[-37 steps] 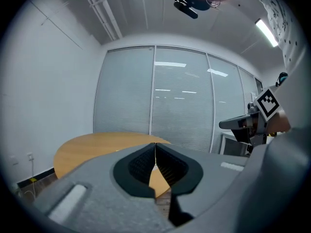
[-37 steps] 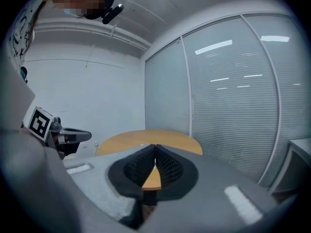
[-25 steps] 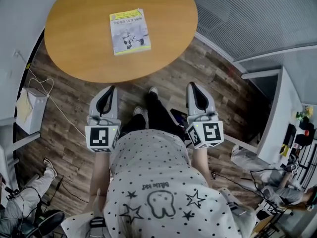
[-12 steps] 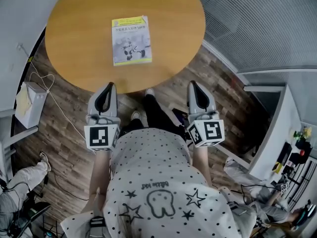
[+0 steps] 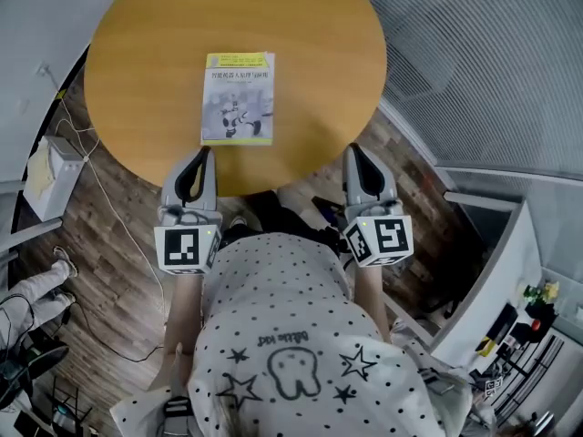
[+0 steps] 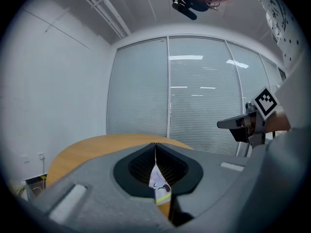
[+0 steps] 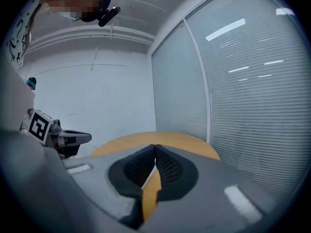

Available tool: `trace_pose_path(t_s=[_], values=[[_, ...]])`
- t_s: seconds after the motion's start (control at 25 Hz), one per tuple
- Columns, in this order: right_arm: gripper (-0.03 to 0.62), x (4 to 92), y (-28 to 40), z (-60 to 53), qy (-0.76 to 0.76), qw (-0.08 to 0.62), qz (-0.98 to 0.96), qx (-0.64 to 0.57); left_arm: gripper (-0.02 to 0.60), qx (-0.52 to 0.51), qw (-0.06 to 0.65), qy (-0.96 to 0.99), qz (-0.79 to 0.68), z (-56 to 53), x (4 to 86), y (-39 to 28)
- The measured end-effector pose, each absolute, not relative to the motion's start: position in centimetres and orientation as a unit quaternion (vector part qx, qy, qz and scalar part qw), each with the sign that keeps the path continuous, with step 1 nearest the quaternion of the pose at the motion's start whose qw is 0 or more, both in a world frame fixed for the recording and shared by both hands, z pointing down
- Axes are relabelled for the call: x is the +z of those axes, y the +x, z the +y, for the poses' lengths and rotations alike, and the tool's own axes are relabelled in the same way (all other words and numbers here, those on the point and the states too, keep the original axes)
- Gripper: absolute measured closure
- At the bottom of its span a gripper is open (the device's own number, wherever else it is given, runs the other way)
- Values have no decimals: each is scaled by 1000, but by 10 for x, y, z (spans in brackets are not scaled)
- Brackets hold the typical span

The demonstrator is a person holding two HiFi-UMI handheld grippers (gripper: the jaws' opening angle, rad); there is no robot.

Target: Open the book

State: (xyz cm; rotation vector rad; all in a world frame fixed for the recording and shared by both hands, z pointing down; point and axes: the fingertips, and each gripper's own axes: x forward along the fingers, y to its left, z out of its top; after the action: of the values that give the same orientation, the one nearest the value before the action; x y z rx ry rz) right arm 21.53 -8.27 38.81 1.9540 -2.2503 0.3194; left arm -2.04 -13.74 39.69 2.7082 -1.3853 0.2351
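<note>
Jaws closed, book (image 5: 238,97) on table (image 5: 137,53), plank floor (image 5: 109,226)

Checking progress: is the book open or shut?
Shut: the book lies flat on the table, front cover up.

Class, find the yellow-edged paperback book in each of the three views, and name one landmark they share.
Head view: the yellow-edged paperback book lies upper centre on the round orange wooden table.
Left gripper view: a sliver low centre, seen past the shut left claw.
Right gripper view: not clearly in it.
Shared landmark: that table.
</note>
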Motion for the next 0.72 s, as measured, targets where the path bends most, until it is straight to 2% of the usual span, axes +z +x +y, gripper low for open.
trace_pose_path(t_s=[0.72], values=[[589,399,266,-129,623,58,-771,117,569,74,33,851,-518,-170,397,-4]])
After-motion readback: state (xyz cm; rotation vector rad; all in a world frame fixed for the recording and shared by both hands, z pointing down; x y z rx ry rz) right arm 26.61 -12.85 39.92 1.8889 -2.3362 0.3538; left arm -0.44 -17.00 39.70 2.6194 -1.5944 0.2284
